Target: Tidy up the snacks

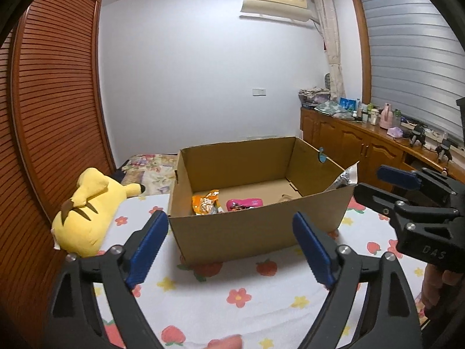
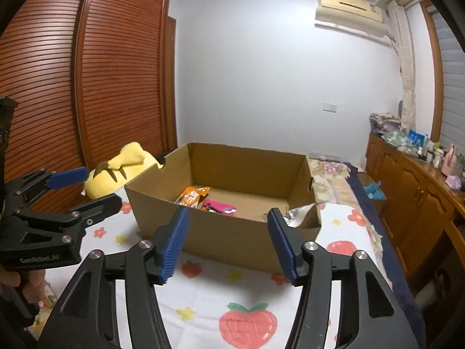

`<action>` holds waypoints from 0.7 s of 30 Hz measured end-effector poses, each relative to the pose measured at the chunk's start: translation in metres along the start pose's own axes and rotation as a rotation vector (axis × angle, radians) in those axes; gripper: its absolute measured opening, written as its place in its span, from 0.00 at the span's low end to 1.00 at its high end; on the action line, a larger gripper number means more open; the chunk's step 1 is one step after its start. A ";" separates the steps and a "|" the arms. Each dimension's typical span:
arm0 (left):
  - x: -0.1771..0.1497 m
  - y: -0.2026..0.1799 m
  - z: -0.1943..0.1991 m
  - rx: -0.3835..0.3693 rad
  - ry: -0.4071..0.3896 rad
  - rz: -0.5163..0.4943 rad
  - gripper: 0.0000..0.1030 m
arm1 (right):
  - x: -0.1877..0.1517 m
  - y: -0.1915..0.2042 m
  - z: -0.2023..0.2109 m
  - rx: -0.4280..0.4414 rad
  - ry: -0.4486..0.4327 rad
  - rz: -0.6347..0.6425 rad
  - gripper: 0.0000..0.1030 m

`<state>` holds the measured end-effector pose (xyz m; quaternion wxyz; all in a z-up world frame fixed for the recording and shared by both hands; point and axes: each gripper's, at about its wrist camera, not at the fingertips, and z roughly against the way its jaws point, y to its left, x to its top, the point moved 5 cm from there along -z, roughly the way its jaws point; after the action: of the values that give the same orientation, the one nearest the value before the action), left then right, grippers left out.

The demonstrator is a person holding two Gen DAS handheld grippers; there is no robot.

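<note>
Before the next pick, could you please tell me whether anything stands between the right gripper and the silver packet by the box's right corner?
Nothing visible does. The right gripper hangs open over the bedsheet, and the silver packet sits just ahead, outside the cardboard box.

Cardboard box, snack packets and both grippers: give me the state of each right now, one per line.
cardboard box: open-topped, upright on the bedspread.
orange packet: inside the box, on its floor.
pink packet: inside the box, beside the orange packet.
silver packet: at the box's right end; inside or outside is unclear.
left gripper: open, empty.
right gripper: open, empty.
</note>
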<state>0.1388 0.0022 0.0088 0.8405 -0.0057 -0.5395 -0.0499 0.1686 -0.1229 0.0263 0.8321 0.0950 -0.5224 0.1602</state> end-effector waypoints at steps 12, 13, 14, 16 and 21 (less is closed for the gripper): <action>-0.013 0.002 0.015 0.022 0.001 0.020 0.87 | -0.004 -0.009 0.026 -0.058 -0.051 -0.042 0.91; -0.014 0.002 0.016 0.022 0.002 0.020 0.87 | -0.005 -0.009 0.028 -0.060 -0.052 -0.045 0.91; -0.015 0.002 0.016 0.024 0.003 0.018 0.87 | -0.006 -0.009 0.028 -0.060 -0.052 -0.048 0.91; -0.017 0.001 0.017 0.026 0.005 0.016 0.87 | -0.008 -0.011 0.030 -0.063 -0.051 -0.054 0.91; -0.020 0.001 0.019 0.028 0.007 0.019 0.87 | -0.011 -0.012 0.031 -0.066 -0.046 -0.063 0.91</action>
<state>0.1133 0.0059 -0.0019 0.8427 0.0009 -0.5373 -0.0343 0.1427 -0.1455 0.0302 0.8271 0.0874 -0.5433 0.1144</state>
